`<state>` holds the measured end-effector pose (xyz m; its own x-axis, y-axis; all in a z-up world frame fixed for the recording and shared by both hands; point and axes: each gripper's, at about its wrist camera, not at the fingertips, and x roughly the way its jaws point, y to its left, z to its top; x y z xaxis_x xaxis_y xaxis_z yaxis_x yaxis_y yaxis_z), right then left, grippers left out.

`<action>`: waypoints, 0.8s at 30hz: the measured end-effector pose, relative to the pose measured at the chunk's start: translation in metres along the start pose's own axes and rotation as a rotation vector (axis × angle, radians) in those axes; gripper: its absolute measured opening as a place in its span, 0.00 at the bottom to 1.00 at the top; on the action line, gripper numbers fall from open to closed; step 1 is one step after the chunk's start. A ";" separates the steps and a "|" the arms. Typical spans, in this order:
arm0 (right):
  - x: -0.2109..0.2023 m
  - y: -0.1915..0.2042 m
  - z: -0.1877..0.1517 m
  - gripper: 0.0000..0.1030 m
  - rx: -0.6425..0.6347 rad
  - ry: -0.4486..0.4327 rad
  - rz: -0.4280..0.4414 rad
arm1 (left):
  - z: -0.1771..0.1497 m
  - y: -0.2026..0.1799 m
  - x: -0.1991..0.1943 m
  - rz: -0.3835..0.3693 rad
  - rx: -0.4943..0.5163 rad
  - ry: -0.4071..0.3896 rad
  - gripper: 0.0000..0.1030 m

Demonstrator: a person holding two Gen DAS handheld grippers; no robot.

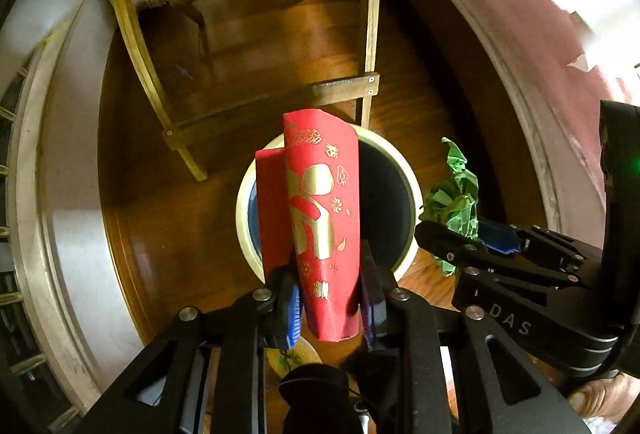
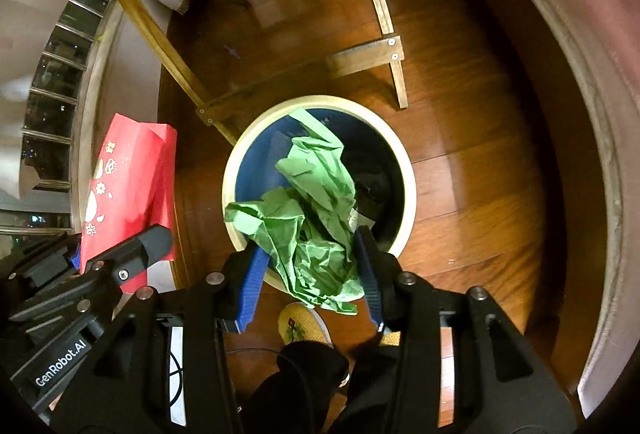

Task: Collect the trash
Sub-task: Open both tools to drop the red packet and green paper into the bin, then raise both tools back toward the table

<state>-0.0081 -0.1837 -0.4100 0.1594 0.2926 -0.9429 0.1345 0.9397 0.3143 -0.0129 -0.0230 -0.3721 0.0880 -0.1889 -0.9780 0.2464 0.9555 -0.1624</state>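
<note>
While both grippers point down over the round bin (image 2: 320, 101), left gripper (image 1: 330, 298) jaws clamped on red envelope (image 1: 320, 209), right gripper (image 2: 312, 274) jaws clamped on crumpled green paper (image 2: 312, 218).

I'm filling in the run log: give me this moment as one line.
left gripper: holds red envelope | right gripper: holds green paper | both over bin | nothing dropped yet

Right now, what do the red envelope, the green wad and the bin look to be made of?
Red envelope: coated paper or card, shiny gold-foil print, holds a curl.
Green wad: thin matte paper, sharply crumpled; possibly tissue.
Bin: cream rim, dark blue inside; probably plastic, unclear.
</note>
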 end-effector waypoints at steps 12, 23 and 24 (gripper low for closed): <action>0.032 -0.006 0.014 0.68 0.023 -0.017 -0.004 | -0.001 0.041 0.025 0.031 -0.056 -0.011 0.88; 0.011 0.003 0.009 0.69 -0.008 -0.051 -0.023 | -0.001 0.044 0.004 0.051 -0.051 -0.067 0.91; 0.008 0.004 0.008 0.69 -0.009 -0.053 -0.024 | -0.001 0.044 0.001 0.051 -0.051 -0.071 0.91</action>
<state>0.0010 -0.1792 -0.4159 0.2073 0.2602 -0.9430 0.1298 0.9481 0.2901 -0.0029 0.0190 -0.3806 0.1679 -0.1533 -0.9738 0.1903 0.9743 -0.1205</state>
